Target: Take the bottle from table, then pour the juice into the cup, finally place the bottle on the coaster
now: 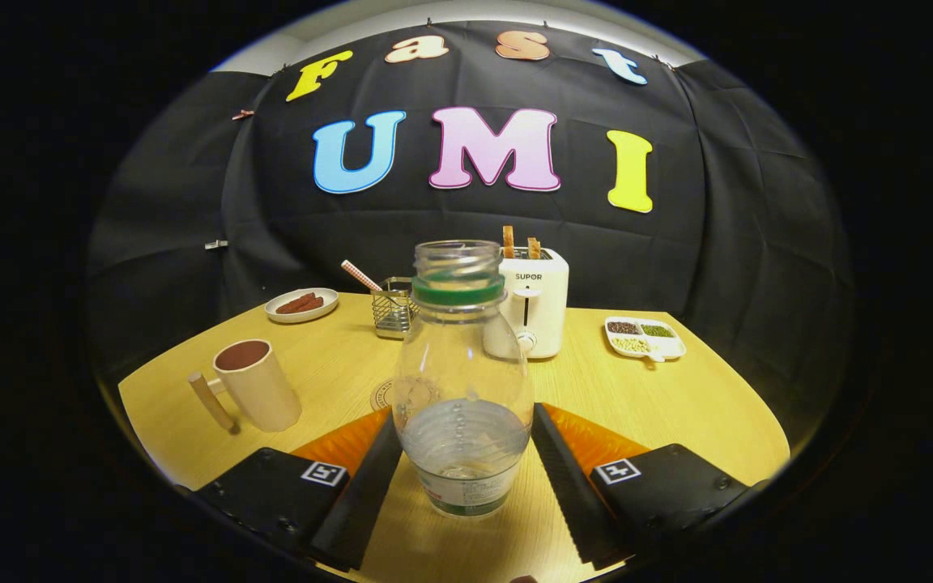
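A clear plastic bottle (463,380) with a green neck ring and no cap is seen upright on the pale wooden tabletop (677,413), standing between the two black ribbed fingers of the claw (465,449). The pads appear to lie against the bottle's lower sides, or very nearly so; whether they truly press on it cannot be told, so the claw is best described as drawn in around the bottle without a confirmed grip. A little clear liquid is held in the lower part, and the rest appears empty.

The bottle is judged to be light, thin-walled and smooth. It is likely to dent under a hard squeeze and to slip under a weak one, and with the mouth open any tilt during lifting could spill the contents. Hold is best taken low on the wide, straighter part of the body, where the fingers now stand, and not on the narrowing shoulder.

The cream cup (260,387) with a wooden handle is placed to the left, beyond the fingers, well apart from the bottle. A round coaster (385,395) is partly visible just behind the bottle. Farther back, a white toaster (538,312), a wire basket (392,312), a small plate (301,305) and a divided dish (646,338) are set along the tabletop.
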